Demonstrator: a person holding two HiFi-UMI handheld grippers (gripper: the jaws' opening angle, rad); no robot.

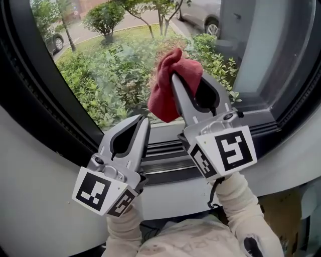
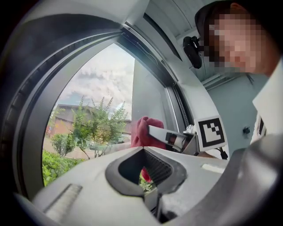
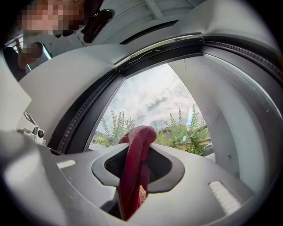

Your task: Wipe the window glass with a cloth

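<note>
**Right gripper** (image 1: 176,80): the jaws are pressed together on a red cloth (image 1: 163,95). The fabric is pinched between them, bunched above the tips, and 1 fold hangs down on the side toward the other gripper. The cloth is held up in front of the lower part of the window glass (image 1: 110,60), near its bottom edge. No view confirms whether the fabric touches the glass.

**Left gripper** (image 1: 144,123): the jaws are closed against each other with nothing between them. The tips sit at the bottom edge of the glass and point up toward it. This gripper is just beside the right gripper, lower than the cloth and apart from it.

**Supports:** each of the 2 grippers carries 1 marker cube at the end farthest from the glass. Both are held on arms in pale sleeves (image 1: 123,228).

**Surroundings:**
- A dark frame seal (image 1: 45,110) runs round the glass.
- A grooved sill track (image 1: 165,150) lies directly beneath the glass, behind the 2 grippers.
- Through the glass are green shrubs (image 1: 90,85) and a parked car (image 1: 203,15) near its top edge.
- The gripper views show cloudy sky through the glass.
</note>
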